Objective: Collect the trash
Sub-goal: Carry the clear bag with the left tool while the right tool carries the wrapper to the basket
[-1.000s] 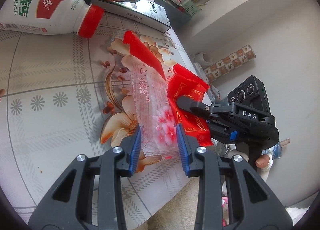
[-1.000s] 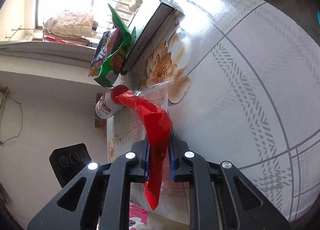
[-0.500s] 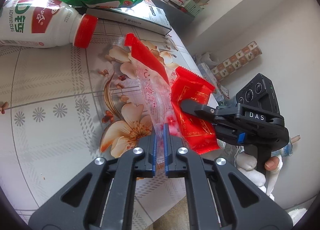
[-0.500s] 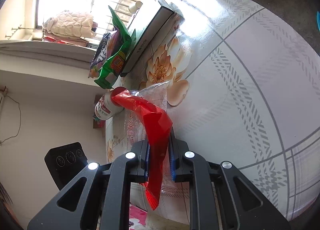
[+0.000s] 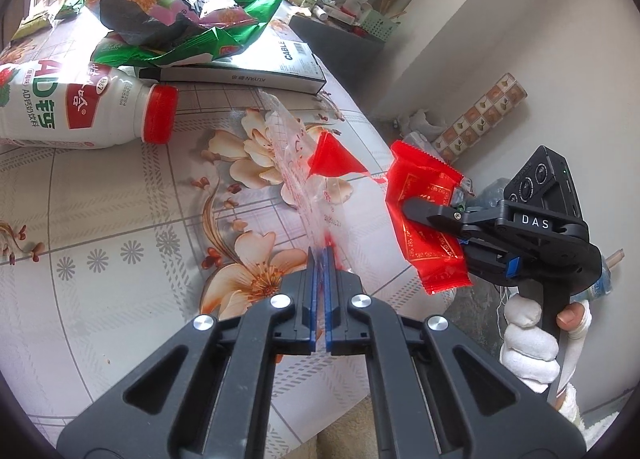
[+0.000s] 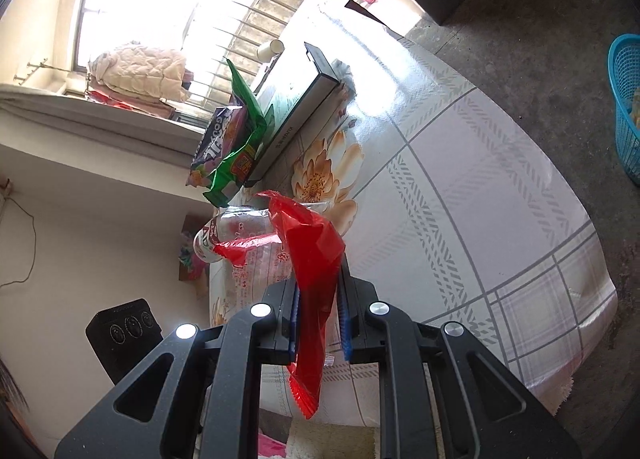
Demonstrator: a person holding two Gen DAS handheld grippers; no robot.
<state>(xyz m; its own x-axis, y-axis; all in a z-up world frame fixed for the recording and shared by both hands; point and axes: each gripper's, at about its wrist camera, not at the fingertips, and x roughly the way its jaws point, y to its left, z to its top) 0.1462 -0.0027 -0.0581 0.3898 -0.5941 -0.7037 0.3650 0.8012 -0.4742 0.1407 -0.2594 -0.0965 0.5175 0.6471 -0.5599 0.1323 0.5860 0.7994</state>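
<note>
My left gripper (image 5: 320, 255) is shut on the near end of a clear plastic wrapper with a red end (image 5: 304, 163), lifted off the floral tablecloth (image 5: 100, 219). My right gripper (image 6: 318, 291) is shut on a red foil wrapper (image 6: 312, 255), held off the table edge; it shows at the right in the left wrist view (image 5: 424, 219). The clear wrapper shows behind it in the right wrist view (image 6: 256, 259).
A white milk-drink bottle with a red cap (image 5: 80, 111) lies on the table. Green and dark snack bags (image 5: 180, 15) rest on a flat cable box (image 5: 256, 67). A blue basket (image 6: 626, 107) stands on the floor at the right. A dark cabinet (image 5: 340, 47) is behind the table.
My left gripper closed on the clear wrapper and lifted it. The right gripper with the red wrapper drew away from the table to the right.
</note>
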